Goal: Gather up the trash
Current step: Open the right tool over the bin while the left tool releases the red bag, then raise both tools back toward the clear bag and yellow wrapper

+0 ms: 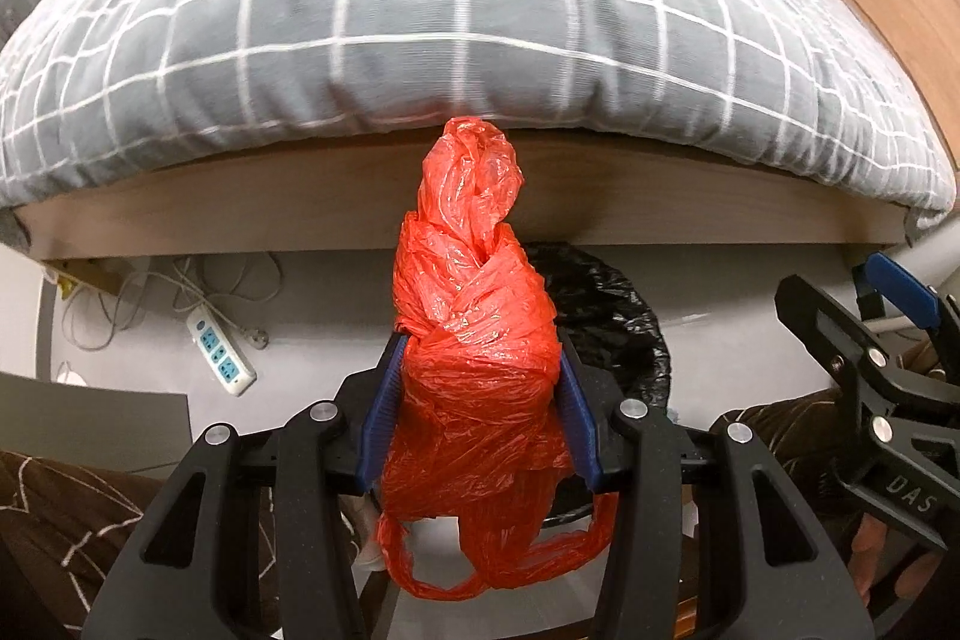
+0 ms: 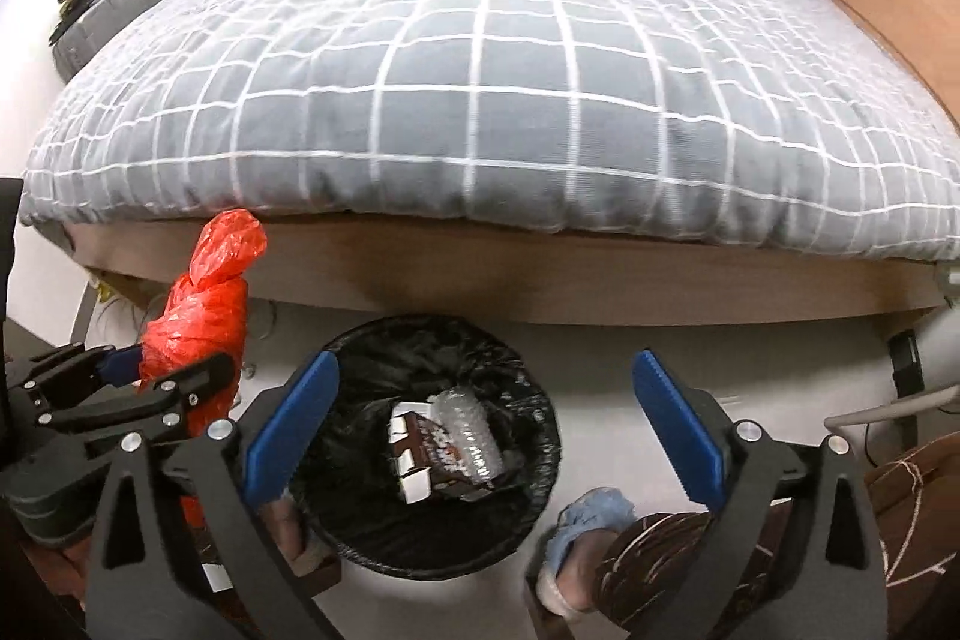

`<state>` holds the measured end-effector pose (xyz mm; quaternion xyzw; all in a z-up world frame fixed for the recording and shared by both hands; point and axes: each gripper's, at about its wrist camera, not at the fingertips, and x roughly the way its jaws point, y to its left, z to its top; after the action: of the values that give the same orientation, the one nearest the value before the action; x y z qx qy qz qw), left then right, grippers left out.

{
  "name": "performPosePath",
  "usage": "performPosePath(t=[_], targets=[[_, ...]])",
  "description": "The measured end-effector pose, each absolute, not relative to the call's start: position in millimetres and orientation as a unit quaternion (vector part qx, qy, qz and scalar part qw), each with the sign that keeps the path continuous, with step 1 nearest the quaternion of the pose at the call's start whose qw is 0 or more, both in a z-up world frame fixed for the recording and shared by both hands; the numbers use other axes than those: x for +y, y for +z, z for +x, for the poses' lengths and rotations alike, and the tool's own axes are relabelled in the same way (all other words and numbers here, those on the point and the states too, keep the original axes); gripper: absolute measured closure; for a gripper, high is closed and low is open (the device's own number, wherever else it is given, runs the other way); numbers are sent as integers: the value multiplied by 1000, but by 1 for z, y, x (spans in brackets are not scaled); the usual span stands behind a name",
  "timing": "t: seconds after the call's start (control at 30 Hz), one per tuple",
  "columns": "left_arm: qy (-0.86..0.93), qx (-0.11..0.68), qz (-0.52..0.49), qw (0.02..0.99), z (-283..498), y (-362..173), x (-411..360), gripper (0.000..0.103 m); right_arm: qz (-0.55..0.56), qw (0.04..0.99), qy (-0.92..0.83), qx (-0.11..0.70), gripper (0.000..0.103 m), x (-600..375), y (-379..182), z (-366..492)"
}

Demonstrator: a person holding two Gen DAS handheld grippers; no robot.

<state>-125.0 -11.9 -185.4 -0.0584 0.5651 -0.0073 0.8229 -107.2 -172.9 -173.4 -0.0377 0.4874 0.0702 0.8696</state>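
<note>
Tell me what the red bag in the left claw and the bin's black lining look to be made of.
Red bag: thin plastic film, likely polyethylene; it is glossy, crinkled, twisted and slightly see-through at its tip. Black lining: also thin plastic film, shiny with wrinkled highlights, draped over the bin's rim. The bin beneath it is hidden.

Lined bin (image 2: 336,520) on pale floor (image 2: 600,376)

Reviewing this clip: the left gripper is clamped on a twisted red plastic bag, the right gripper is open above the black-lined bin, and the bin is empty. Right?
Not quite: the bin is not empty. The right wrist view shows a brown-and-white carton and a crumpled clear wrapper inside. The rest holds: left gripper clamps the red bag; right gripper is open.
</note>
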Motion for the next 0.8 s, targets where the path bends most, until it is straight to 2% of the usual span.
performPosePath(t=[0.23, 0.33, 0.37, 0.4, 0.43, 0.53, 0.6, 0.8], targets=[[-34, 568, -56, 820, -121, -185, -38, 56, -36, 871, 38, 488, 8, -191, -173, -107], [-35, 565, -60, 822, -120, -184, -40, 52, -36, 875, 29, 482, 8, -199, -170, -109], [-34, 561, -64, 825, -121, -182, -40, 42, -33, 875, 26, 482, 8, -202, -169, -109], [-32, 556, -66, 828, -121, -180, -39, 26, -32, 876, 23, 482, 8, -204, -168, -108], [-28, 550, -66, 832, -123, -178, -41, 19, -31, 876, 21, 481, 8, -204, -168, -108], [-14, 532, -50, 845, -125, -169, -42, 15, -34, 877, 14, 479, 8, -204, -167, -105], [-9, 528, -54, 847, -125, -166, -40, 7, -34, 880, 12, 473, 8, -205, -163, -104], [17, 516, -50, 855, -117, -156, -24, 6, -31, 891, 8, 454, 8, -208, -149, -99]])
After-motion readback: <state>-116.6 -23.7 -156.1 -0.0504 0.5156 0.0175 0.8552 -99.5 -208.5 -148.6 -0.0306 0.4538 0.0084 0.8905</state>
